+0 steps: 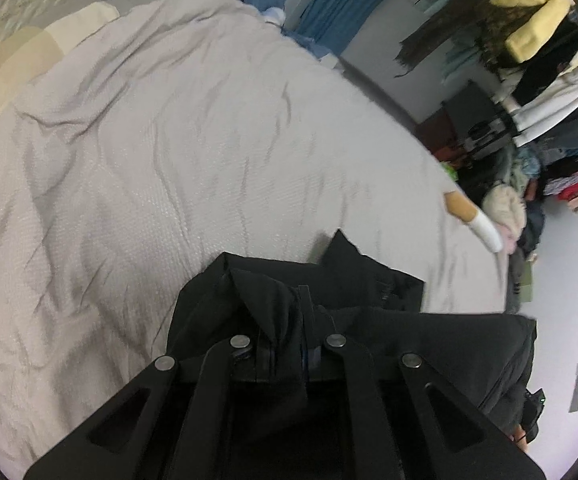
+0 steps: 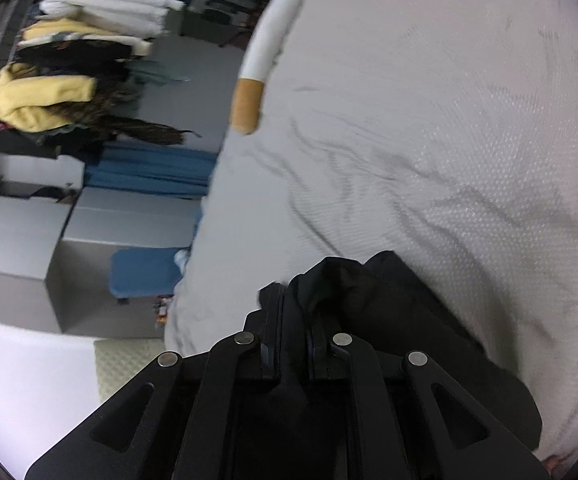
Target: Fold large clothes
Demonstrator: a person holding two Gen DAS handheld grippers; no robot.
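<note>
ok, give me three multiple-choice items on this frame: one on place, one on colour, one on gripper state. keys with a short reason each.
1. Where does the cigarette-shaped pillow lie?
A. at the edge of the bed
B. on the floor
C. on the clothes rack

2. What colour is the garment being handled?
A. yellow
B. black
C. blue

3. What state are the left gripper and right gripper in?
A. both open
B. only the left holds cloth
C. both shut on the garment

Key: 1 A, it rests on the grey bedspread by its edge. 2 B, the cloth is black in both views. 3 C, black cloth is pinched between each pair of fingers.
</note>
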